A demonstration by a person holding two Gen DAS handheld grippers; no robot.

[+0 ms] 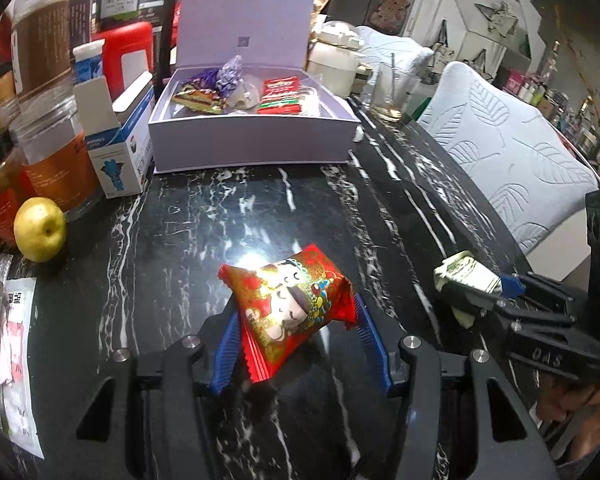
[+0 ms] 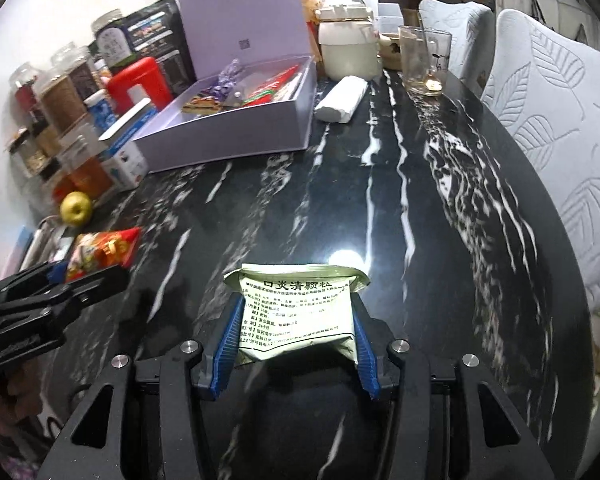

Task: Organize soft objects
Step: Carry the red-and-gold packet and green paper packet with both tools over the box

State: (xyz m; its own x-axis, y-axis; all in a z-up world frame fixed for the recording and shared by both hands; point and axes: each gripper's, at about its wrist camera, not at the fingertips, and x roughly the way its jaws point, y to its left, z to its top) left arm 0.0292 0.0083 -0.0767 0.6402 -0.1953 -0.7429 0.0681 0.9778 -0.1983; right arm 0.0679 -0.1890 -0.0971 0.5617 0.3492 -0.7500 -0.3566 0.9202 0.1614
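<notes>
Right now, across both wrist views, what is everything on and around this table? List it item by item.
red snack packet: one, red and gold, held in the left gripper
medicine sachet: one, pale green, held in the right gripper
gift box: one, lilac, lid up, far end of the table, wrapped snacks inside
apple: one, yellow-green, left edge
jars: several, clear, along the left side
red canister: one, behind the blue-and-white carton
glass: one, clear, far right
cream pot: one, beside the box
white packet: one, right of the box
marble table: black, white-veined
chairs: two, pale, right side
left gripper: black, blue pads
right gripper: same
</notes>
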